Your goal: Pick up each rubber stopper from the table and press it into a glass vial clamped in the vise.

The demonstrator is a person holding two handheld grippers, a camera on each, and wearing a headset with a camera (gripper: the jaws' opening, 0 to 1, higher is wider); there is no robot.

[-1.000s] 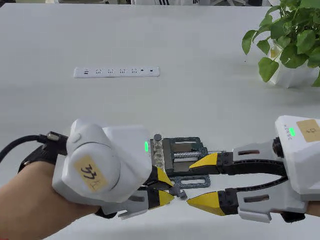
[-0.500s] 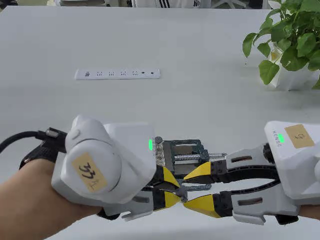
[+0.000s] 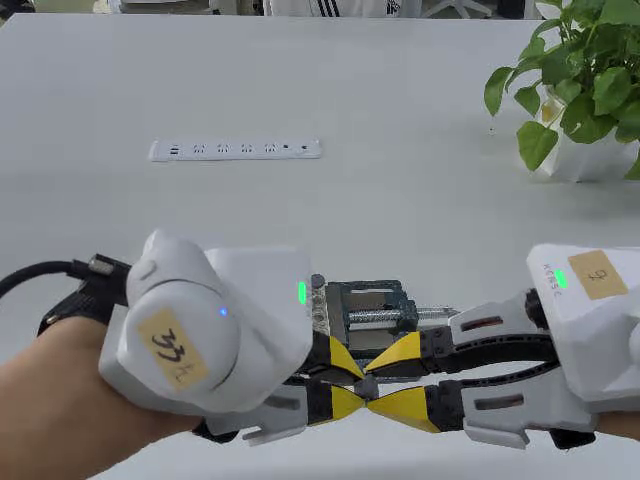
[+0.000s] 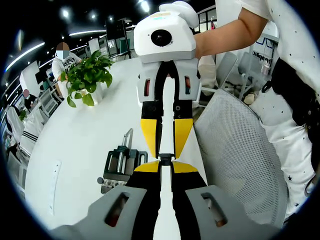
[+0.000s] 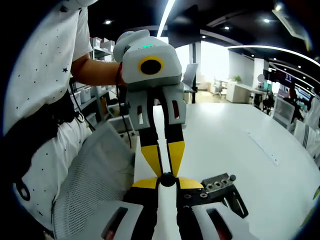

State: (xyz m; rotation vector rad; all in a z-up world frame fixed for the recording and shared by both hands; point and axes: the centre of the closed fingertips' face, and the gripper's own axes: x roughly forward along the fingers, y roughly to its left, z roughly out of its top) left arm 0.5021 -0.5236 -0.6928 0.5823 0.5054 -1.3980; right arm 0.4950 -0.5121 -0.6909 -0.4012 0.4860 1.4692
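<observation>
The rubber stopper (image 3: 366, 386) is a small dark lump held up in the air, just in front of the vise (image 3: 372, 303), near the front edge of the white bench (image 3: 400, 190). The left gripper (image 3: 358, 385) comes in from the left and the right gripper (image 3: 375, 390) comes in from the right, and they meet tip to tip. Both sets of yellow fingers (image 3: 340, 360) are closed on the stopper, one pair on each side. It is too small to tell which way it points or where its long side runs. In the left gripper view the stopper (image 4: 165, 161) sits between that gripper's own tips (image 4: 165, 167) below and the right gripper (image 4: 165, 154) coming down from above. This view also shows the vise (image 4: 119, 165) off to the left, a green plant (image 4: 87, 80) and a grey mesh chair (image 4: 235, 145). In the right gripper view the stopper (image 5: 167, 179) looks round, with the left gripper (image 5: 167, 172) pointing down at it. Here the glass vials (image 5: 218, 184) show as a row of round tops clamped in the vise (image 5: 235, 200). The head view shows a white power strip (image 3: 235, 149) far back on the bench.
</observation>
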